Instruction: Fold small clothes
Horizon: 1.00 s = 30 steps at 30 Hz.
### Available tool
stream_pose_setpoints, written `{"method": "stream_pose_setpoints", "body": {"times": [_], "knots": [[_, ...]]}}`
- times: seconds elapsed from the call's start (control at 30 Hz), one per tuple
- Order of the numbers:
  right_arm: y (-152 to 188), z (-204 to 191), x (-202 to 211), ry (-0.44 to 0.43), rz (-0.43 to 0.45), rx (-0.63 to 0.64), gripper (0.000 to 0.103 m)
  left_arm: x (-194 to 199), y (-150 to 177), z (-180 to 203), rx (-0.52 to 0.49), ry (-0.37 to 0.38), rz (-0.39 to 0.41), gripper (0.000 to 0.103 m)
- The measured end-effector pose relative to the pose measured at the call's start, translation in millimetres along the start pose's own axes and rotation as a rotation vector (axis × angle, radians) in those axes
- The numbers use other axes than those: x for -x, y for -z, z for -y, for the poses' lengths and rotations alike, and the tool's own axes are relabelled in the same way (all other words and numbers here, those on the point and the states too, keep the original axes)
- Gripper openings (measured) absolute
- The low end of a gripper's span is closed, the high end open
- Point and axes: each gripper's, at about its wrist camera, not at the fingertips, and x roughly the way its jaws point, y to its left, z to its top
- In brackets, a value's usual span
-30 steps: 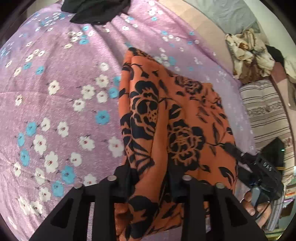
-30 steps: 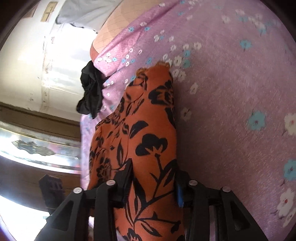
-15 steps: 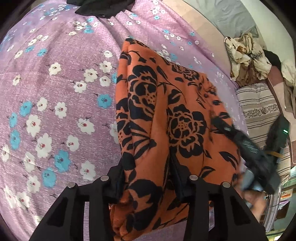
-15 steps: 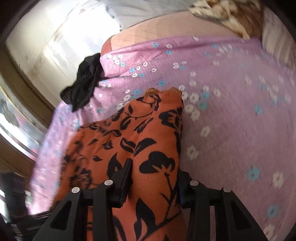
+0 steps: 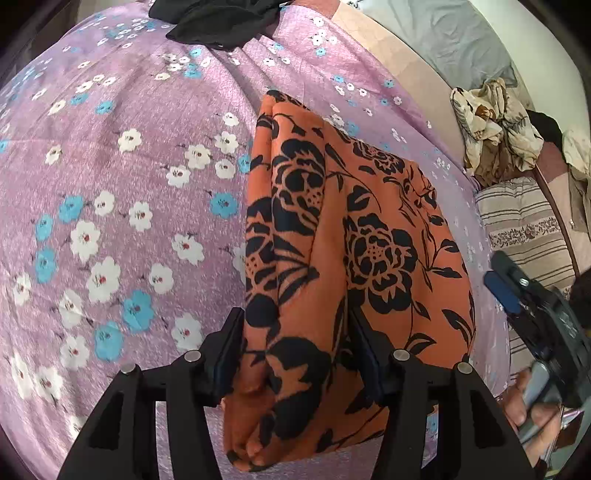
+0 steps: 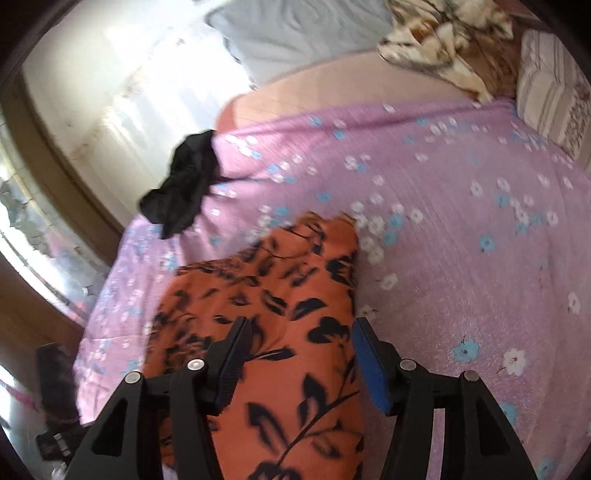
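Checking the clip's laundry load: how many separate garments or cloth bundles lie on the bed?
3: the orange floral garment folded at centre, a black garment at the purple sheet's far edge, and a cream patterned bundle near the striped pillow. More may be out of frame.

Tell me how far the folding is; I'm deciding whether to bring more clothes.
Done: the orange floral garment lies folded into a narrow stack on the purple bedsheet. In hand: left gripper and right gripper are opening around it. Left: the crumpled black garment.
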Motion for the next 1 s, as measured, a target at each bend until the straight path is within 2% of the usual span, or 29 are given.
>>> {"method": "stream_pose_setpoints", "body": {"times": [0.07, 0.17, 0.27, 0.33, 0.57, 0.77, 0.83, 0.9, 1.0], "knots": [[2, -6, 9, -0.031, 0.021, 0.012, 0.051, 0, 6, -2, 0.001, 0.007, -0.007, 0.057], [3, -11, 8, -0.077, 0.007, 0.005, 0.047, 1, 11, -4, -0.016, 0.011, 0.001, 0.057], [7, -6, -19, -0.036, -0.084, -0.009, 0.046, 0, 9, -8, 0.002, 0.043, -0.006, 0.056], [13, 6, -52, 0.016, -0.190, -0.051, 0.045, -2, 7, -3, -0.005, 0.048, -0.008, 0.056], [12, -4, -72, 0.092, -0.196, 0.023, 0.044, -6, 0, 6, -0.032, 0.049, -0.021, 0.057], [2, 11, -73, 0.030, -0.214, -0.067, 0.043, -3, 1, 12, -0.057, 0.033, -0.020, 0.058], [0, 12, -67, 0.015, -0.198, -0.093, 0.043, 5, 0, 15, -0.063, 0.011, 0.010, 0.058], [-1, 14, -54, -0.013, -0.174, -0.142, 0.042, 22, -1, 21, -0.095, -0.031, 0.090, 0.057], [1, 16, -29, -0.044, -0.129, -0.177, 0.043, 46, -1, 25, -0.105, -0.030, 0.195, 0.057]]}}
